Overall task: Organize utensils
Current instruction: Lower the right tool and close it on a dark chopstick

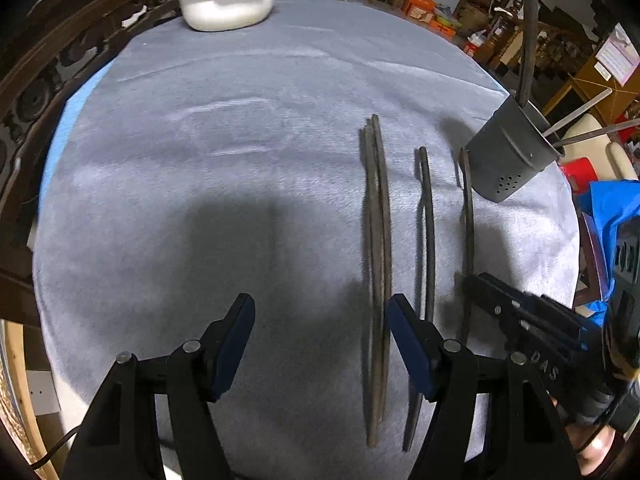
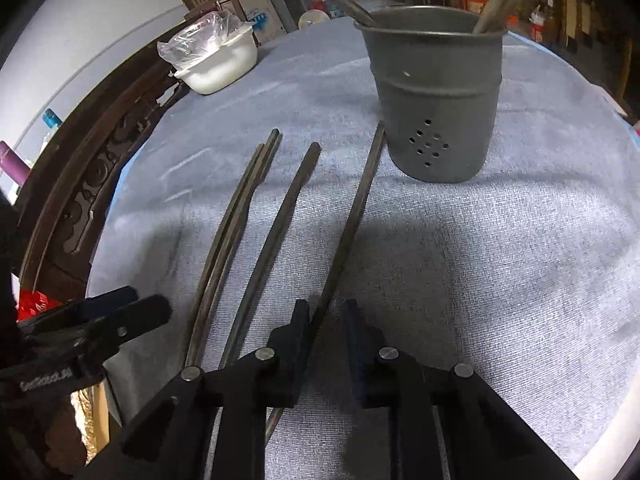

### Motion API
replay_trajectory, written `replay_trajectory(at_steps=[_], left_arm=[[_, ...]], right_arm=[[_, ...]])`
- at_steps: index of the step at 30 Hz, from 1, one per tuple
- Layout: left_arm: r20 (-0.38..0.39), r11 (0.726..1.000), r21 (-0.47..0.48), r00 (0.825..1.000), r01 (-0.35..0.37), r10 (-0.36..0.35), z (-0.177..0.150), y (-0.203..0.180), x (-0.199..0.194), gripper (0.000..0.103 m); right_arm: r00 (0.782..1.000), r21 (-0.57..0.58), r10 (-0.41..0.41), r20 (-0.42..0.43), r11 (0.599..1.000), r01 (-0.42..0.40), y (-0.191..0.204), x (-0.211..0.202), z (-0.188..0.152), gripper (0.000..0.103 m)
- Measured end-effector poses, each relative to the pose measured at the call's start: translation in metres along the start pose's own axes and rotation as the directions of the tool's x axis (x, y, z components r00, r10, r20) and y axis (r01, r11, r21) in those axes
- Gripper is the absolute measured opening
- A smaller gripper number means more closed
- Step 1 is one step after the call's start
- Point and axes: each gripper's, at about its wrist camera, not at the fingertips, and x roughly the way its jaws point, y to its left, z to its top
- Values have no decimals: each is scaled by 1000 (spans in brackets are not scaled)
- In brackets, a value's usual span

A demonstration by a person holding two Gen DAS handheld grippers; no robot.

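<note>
A round table [image 1: 240, 128] under a grey-blue cloth fills both views, a carved dark wooden chair back [image 2: 84, 184] curving along its left edge; beyond the far edge stands a cluttered room with orange boxes [image 1: 424, 8] and wooden furniture; at the far left of the cloth sits a white basin [image 1: 228, 6] with a clear plastic bag in it; at the far right stands a grey perforated utensil holder [image 2: 434, 104], upright, with a few sticks already leaning inside; four dark chopsticks lie on the cloth running near to far, a touching pair [image 2: 236, 216] on the left, a single one [image 2: 276, 232] in the middle, and the rightmost chopstick [image 2: 352, 220] with its far tip just beside the holder's base. The right gripper [image 2: 328, 320] points steeply down, jaws narrowed around the near part of the rightmost chopstick, which touches the left pad while a gap shows before the right one. The left gripper [image 1: 320, 320] also tilts downward, jaws spread wide and holding nothing, hovering over the near end of the pair.
</note>
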Motion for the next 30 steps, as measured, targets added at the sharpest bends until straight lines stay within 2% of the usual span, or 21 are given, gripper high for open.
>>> replay_trajectory(at_steps=[4,15,24,30], left_arm=[[-33,999,-23,999,35,-36,8,1,11,70],[-55,998,-41,998,42,-44,30,-1,29,70],[-39,1000,6,999,22,-22,44,-12,40,70],[-32,999,47,999,12,-11,47,-18,43,66]], right_arm=[[1000,-10,4,6,1000,-3,0,0,-1,20],[1000,-45,22,7,999,-22,1,-2,-4,20],[1000,-53,26,10,998,-26,1,-2,-6,20],[1000,-59,26,4,998,-26,2,-3,-7,20]])
